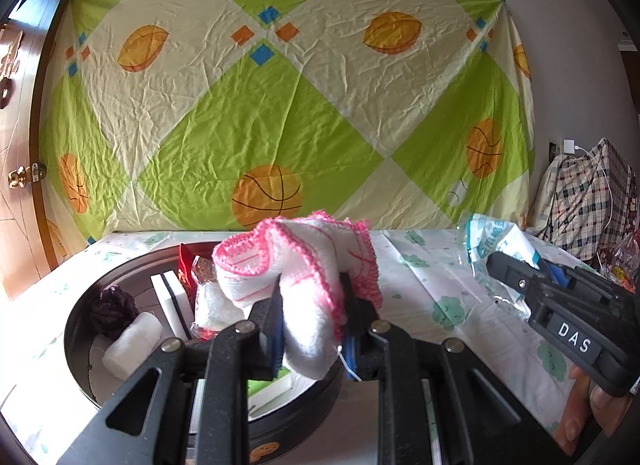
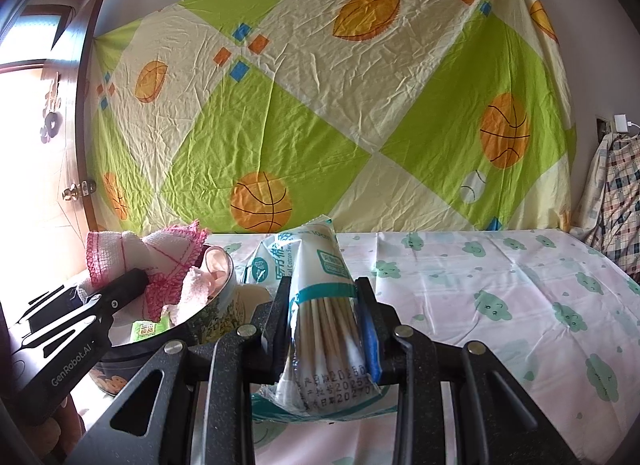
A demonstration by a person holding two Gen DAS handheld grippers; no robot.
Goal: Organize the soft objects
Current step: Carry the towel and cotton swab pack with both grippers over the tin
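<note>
My left gripper (image 1: 312, 309) is shut on a white cloth with pink crochet edging (image 1: 296, 261) and holds it above a round dark tin (image 1: 80, 329). The tin holds a white sponge block, a dark purple ball, white cotton rolls and small wrapped packets. My right gripper (image 2: 324, 305) is shut on a plastic bag of cotton swabs (image 2: 320, 297) and holds it above the table, to the right of the tin (image 2: 216, 305). The right gripper also shows in the left wrist view (image 1: 500, 261), and the left gripper in the right wrist view (image 2: 136, 279) with the cloth (image 2: 160, 253).
The table carries a pale cloth with green cloud prints (image 2: 500, 289). A green and cream sheet with basketballs (image 1: 280, 105) hangs on the wall behind. A wooden door (image 1: 20, 145) stands at the left. A plaid bag (image 1: 588, 201) lies at the right.
</note>
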